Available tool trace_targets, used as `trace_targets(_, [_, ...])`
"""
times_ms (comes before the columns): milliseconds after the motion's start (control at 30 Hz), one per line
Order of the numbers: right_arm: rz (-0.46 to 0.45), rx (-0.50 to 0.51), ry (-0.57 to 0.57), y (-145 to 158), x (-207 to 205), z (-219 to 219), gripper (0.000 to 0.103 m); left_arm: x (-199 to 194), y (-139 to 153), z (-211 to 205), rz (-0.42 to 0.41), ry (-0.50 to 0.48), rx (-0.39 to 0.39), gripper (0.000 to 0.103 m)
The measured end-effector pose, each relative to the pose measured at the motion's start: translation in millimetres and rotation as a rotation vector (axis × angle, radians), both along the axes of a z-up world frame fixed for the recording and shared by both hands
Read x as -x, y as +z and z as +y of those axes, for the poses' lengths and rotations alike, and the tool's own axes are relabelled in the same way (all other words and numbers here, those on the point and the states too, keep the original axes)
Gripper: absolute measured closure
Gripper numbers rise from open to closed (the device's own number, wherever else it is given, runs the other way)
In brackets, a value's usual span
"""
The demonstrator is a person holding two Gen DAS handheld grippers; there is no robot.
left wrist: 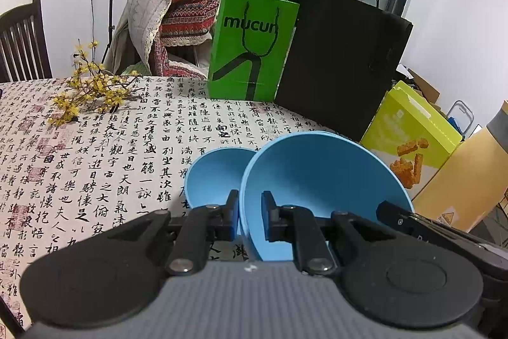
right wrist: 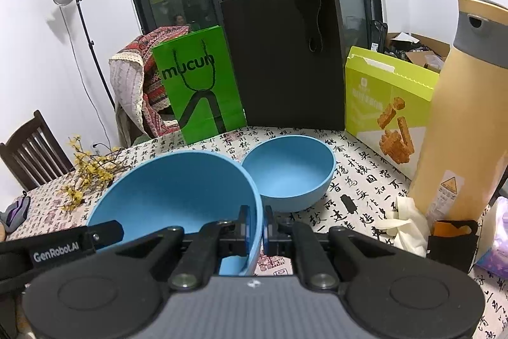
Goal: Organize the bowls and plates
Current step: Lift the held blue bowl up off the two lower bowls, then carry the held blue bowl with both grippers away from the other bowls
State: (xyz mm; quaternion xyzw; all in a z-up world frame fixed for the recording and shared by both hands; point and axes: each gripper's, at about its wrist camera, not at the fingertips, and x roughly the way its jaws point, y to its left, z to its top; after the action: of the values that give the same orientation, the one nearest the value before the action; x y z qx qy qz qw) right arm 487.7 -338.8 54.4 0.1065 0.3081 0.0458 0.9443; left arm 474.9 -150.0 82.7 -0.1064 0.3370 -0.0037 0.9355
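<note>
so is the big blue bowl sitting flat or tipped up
Tipped. The big blue bowl leans with its opening facing the cameras, both grippers' jaws clamped on opposite sides of its rim; the smaller bowl sits level.

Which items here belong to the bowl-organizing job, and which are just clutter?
Job: large blue bowl, gripped by left gripper and right gripper; small blue bowl.
Clutter: green bag, black bag, snack box, bottle, yellow flowers.

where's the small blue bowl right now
In the right wrist view the small bowl sits on the tablecloth, just right of and behind the big bowl, in front of the black bag.
</note>
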Motion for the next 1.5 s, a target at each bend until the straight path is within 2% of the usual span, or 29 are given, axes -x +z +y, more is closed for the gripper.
trace_targets(700, [-0.011,-0.015,0.019,1.5,13.1,1.9,0.096,17.9,4.4,3.5,-0.019,0.018,-0.009,0.088])
trace_targets(1500, [-0.023,-0.021,0.082,4.4,24.0,33.1,0.096,41.4,7.8,30.9,-0.039,0.081,-0.017,0.088])
